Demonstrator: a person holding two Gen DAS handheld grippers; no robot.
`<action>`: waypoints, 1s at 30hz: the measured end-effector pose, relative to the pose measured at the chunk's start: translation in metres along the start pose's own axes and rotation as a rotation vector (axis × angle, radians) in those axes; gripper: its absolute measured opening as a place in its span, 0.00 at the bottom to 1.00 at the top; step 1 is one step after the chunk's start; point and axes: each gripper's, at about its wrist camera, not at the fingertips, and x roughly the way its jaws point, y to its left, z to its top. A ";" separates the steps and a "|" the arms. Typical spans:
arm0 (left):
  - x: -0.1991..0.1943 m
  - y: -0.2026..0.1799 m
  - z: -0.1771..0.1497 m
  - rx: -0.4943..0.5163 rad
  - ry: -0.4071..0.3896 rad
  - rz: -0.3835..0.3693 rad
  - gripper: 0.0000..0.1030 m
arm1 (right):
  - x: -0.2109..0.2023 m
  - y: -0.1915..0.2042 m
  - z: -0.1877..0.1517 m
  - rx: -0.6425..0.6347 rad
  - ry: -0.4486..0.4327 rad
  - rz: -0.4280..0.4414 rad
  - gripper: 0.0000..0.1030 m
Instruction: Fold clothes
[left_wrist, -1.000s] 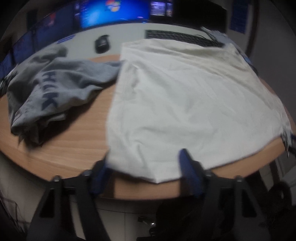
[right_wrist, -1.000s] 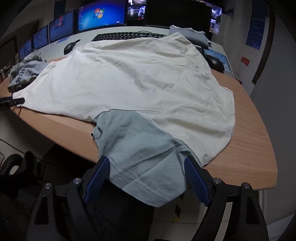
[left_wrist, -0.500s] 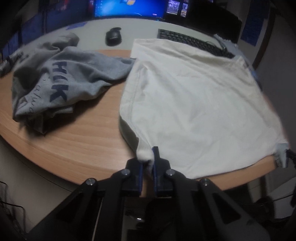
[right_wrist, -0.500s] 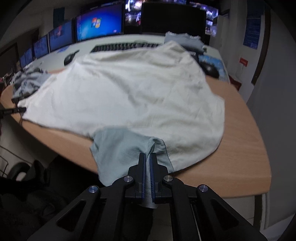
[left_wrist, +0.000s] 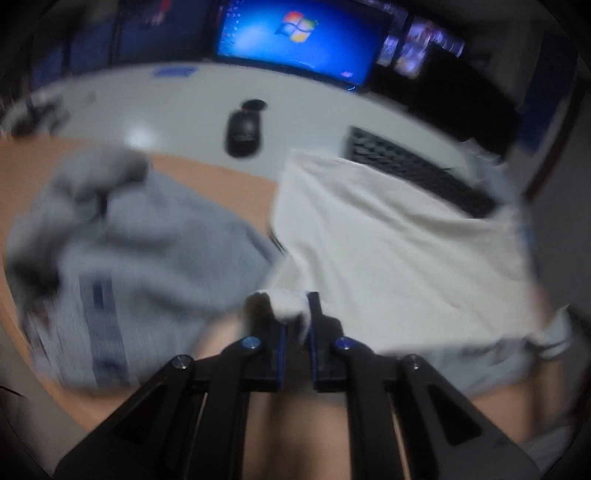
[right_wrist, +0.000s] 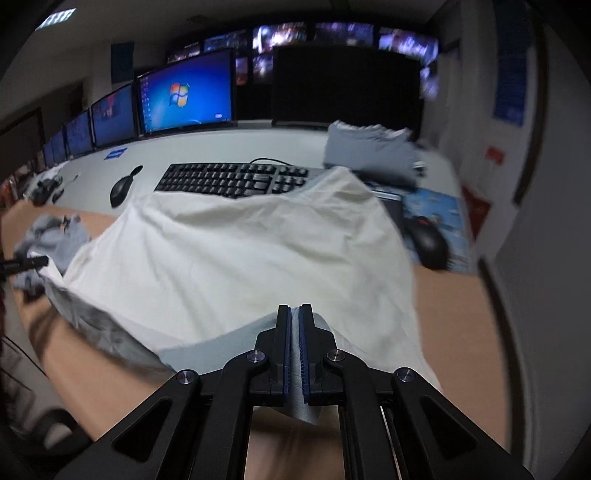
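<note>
Windows logo on the lit blue monitor, no other readable text

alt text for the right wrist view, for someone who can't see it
The right gripper is shut on the grey sleeve of a cream shirt spread over a wooden table. Behind lie a black keyboard, two mice and lit monitors.

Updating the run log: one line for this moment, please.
step: first fold | left gripper: shut on cream shirt corner | right gripper: shut on grey sleeve | grey sweatshirt: unfolded, beside
</note>
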 end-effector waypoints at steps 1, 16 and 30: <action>0.012 -0.003 0.007 -0.003 0.030 0.017 0.18 | 0.021 -0.002 0.011 0.003 0.043 -0.007 0.05; 0.012 -0.103 -0.027 0.424 -0.219 0.496 0.52 | 0.052 -0.035 -0.041 0.110 0.188 0.153 0.16; 0.010 -0.020 -0.067 0.287 0.022 0.390 0.48 | 0.000 -0.054 -0.145 0.312 0.148 0.112 0.17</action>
